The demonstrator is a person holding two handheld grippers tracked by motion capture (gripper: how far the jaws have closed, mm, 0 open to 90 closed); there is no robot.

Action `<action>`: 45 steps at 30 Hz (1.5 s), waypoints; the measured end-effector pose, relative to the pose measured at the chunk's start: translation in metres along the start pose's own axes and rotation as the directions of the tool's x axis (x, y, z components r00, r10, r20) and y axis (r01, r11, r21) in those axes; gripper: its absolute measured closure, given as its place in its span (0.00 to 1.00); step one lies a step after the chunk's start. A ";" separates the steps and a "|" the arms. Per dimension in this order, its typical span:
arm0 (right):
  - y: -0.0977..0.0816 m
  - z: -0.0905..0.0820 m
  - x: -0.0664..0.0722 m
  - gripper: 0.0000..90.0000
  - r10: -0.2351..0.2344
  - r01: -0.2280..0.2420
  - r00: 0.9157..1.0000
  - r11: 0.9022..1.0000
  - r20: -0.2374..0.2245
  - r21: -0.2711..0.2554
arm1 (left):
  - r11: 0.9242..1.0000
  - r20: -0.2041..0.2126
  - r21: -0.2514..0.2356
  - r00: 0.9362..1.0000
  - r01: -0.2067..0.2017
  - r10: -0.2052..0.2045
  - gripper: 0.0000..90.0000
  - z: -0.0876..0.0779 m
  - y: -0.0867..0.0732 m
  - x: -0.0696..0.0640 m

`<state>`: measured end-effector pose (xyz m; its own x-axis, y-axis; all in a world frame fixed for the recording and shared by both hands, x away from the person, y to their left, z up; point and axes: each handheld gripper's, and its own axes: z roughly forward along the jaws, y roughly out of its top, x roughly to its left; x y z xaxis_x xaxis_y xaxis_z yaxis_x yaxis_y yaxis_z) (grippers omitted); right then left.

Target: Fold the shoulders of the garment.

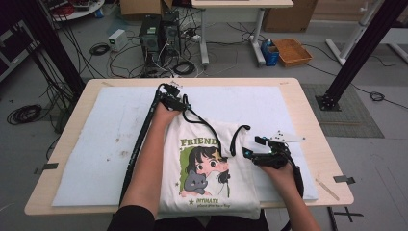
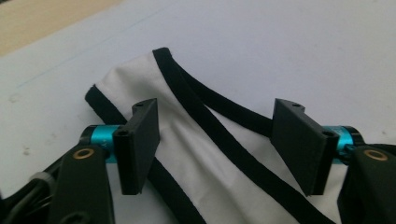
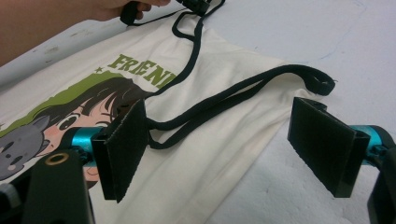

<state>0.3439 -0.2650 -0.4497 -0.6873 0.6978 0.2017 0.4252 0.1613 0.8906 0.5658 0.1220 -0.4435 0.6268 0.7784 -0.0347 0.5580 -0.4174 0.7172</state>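
I have my left tongs [image 2: 219,144] spread astride the far corner of the printed tote bag [image 1: 207,168] to pinch it flat, while my right tongs [image 3: 229,149] wait spread over its black strap [image 3: 224,100]

Cream cotton tote bag with black straps [image 1: 211,168], lying flat on the white padded mat [image 1: 96,144]: green block capitals "FRIEND" [image 1: 198,142] printed across the top of the cartoon print, last letters hidden under a strap. In the right gripper view the same word reads "FRIEN" [image 3: 140,67] before the strap crosses it. Below the picture, smaller green line begins "INTIMATE" [image 1: 208,200]; the finer script under it is too small to read.
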 end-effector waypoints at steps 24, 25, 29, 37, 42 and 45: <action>0.001 0.002 -0.002 0.23 0.012 -0.012 1.000 1.000 -0.014 0.019 | 0.980 0.088 -0.198 0.996 0.000 0.017 0.95 -0.051 -0.008 -0.018; 0.001 0.002 -0.002 0.23 0.013 -0.013 1.000 1.000 -0.014 0.017 | 0.979 0.092 -0.204 0.996 -0.001 0.020 0.95 -0.056 -0.008 -0.022; 0.001 0.002 -0.002 0.23 0.014 -0.013 1.000 1.000 -0.015 0.019 | 0.971 0.110 -0.239 0.993 -0.013 0.040 0.95 -0.070 -0.016 -0.034; 0.001 0.002 -0.003 0.23 0.017 -0.017 1.000 1.000 -0.014 0.020 | 0.956 0.150 -0.293 0.987 -0.007 0.054 0.94 -0.100 -0.045 -0.056; 0.001 0.001 -0.002 0.23 0.013 -0.013 1.000 1.000 -0.009 0.016 | 0.957 0.170 -0.289 0.984 0.005 0.046 0.85 -0.115 -0.067 -0.064; 0.001 0.001 -0.002 0.23 0.024 -0.024 1.000 1.000 -0.009 0.018 | 0.962 0.173 -0.273 0.984 0.005 0.044 0.72 -0.120 -0.077 -0.068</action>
<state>0.3462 -0.2656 -0.4499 -0.6822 0.6951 0.2266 0.4518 0.1572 0.8781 0.4150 0.1571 -0.4132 0.7356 0.6661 -0.1233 0.3917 -0.2696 0.8797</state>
